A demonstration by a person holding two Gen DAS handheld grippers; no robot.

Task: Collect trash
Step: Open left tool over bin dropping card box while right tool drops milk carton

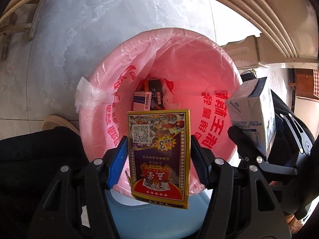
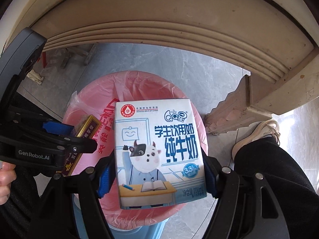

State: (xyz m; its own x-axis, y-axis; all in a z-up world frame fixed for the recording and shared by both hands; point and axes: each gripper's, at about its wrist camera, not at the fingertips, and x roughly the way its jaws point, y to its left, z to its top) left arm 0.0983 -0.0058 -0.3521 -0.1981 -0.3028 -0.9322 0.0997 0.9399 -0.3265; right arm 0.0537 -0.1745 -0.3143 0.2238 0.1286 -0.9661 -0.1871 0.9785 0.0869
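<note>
Your left claw [image 1: 158, 155] is clenching a card box [image 1: 159, 155] over the pink-lined bin [image 1: 111, 59]. Your right claw [image 2: 157, 175] is gripping a milk carton [image 2: 157, 151] just beside it, with boxes [image 1: 147, 95] lying inside the bin.

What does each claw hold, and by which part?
Left claw: playing-card box, by its long side edges. Right claw: milk carton, by its two narrow sides.
</note>
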